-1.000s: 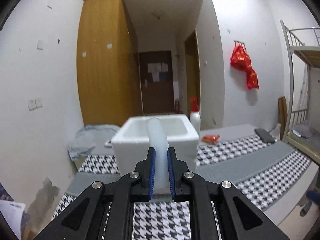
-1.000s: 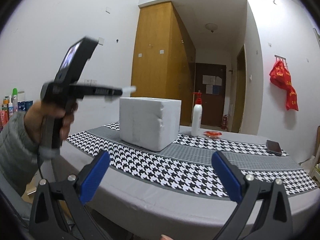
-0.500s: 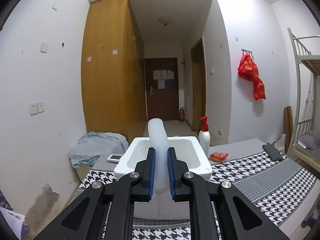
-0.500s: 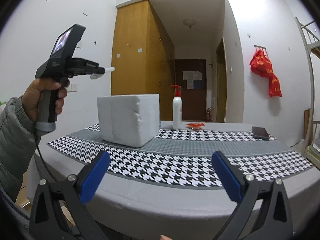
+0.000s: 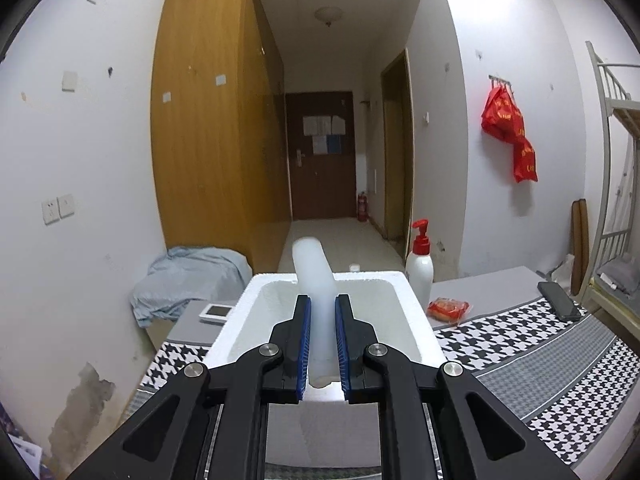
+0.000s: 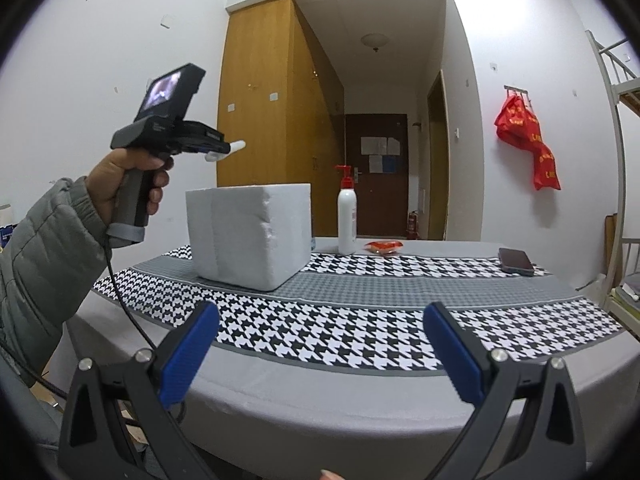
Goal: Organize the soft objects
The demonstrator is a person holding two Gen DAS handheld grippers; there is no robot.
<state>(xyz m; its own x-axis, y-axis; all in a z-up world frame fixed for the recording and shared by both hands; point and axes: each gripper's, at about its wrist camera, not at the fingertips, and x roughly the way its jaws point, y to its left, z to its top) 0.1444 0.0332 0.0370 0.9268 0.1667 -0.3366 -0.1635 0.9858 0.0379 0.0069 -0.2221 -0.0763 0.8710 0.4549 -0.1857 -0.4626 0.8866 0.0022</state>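
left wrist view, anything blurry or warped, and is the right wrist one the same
Left wrist view: sharp, the white foam tube between the left gripper pads slightly soft at its tip; fisheye bends the wardrobe. Right wrist view: equally sharp, dark corner vignette, table edge bowed, right gripper crisp.
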